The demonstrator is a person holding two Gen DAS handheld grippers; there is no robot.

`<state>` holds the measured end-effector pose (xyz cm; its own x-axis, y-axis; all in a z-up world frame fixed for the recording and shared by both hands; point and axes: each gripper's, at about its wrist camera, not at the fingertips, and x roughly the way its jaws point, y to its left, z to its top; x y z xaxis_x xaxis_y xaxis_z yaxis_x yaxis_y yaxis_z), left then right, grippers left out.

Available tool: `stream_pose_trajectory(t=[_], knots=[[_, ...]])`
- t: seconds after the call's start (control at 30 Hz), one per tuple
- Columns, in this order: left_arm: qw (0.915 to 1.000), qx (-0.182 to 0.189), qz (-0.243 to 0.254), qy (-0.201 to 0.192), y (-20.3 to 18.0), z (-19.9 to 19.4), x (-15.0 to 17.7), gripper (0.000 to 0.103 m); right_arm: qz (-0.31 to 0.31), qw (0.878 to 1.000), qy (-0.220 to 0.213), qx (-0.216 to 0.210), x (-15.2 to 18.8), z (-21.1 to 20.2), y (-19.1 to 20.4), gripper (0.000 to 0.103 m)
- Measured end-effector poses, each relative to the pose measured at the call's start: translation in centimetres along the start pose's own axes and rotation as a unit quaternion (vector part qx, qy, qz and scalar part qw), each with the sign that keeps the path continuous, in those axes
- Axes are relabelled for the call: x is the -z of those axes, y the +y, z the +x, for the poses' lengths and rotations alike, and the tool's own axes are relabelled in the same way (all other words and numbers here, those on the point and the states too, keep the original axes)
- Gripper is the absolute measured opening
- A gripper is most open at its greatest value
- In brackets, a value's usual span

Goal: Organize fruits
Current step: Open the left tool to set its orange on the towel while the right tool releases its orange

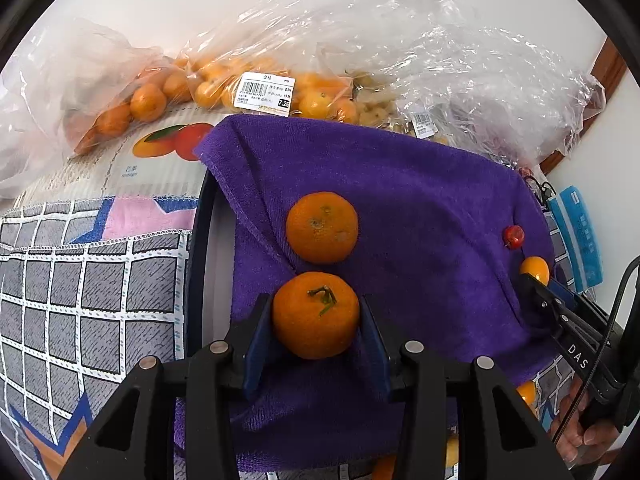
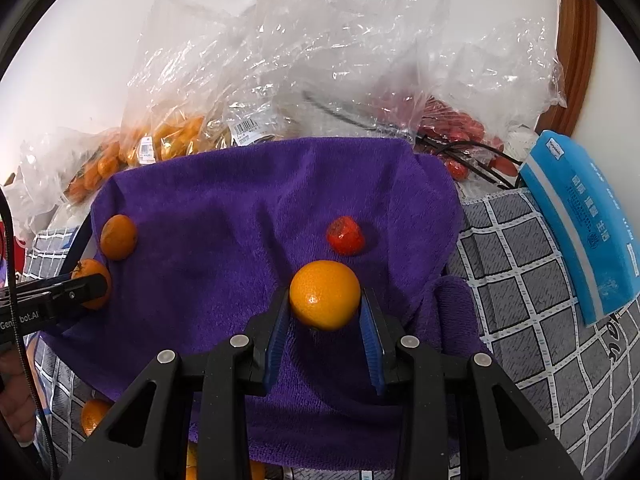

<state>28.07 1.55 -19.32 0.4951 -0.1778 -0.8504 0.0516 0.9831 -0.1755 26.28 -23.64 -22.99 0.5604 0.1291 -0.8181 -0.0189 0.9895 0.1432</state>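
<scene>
A purple towel (image 1: 420,208) covers a tray. My left gripper (image 1: 316,320) is shut on a stemmed mandarin (image 1: 316,314) just above the towel. A second mandarin (image 1: 322,227) lies right beyond it. My right gripper (image 2: 325,304) is shut on a smooth orange kumquat (image 2: 325,294) over the towel (image 2: 240,208). A small red fruit (image 2: 345,236) lies just beyond it, and it also shows in the left wrist view (image 1: 513,236). The right wrist view shows the left gripper's fingers (image 2: 80,286) on the stemmed mandarin (image 2: 90,270), next to the second mandarin (image 2: 118,237).
Clear plastic bags of mandarins (image 1: 148,100), kumquats (image 1: 316,100) and red fruits (image 2: 452,128) lie behind the towel. A blue tissue pack (image 2: 580,220) lies at the right on a grey checked cloth (image 2: 520,280). Loose orange fruits (image 2: 94,416) lie by the towel's near edge.
</scene>
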Motion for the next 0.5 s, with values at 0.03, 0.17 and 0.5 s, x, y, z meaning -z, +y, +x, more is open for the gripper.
stream_pose_trajectory(t=[0.03,0.17,0.5], knots=[[1.0,0.0,0.001,0.0,0.0,0.0,0.0,0.042,-0.001,1.0,0.0,0.001,0.0,0.0,0.0,0.035],[1.0,0.0,0.001,0.006,-0.1,-0.1,0.0,0.043,-0.004,1.0,-0.002,0.0,0.0,-0.3,0.2,0.035],[0.9994,-0.005,0.014,-0.03,-0.8,-4.2,0.9,0.054,0.001,0.998,-0.056,0.03,0.2,-5.5,0.8,0.061]])
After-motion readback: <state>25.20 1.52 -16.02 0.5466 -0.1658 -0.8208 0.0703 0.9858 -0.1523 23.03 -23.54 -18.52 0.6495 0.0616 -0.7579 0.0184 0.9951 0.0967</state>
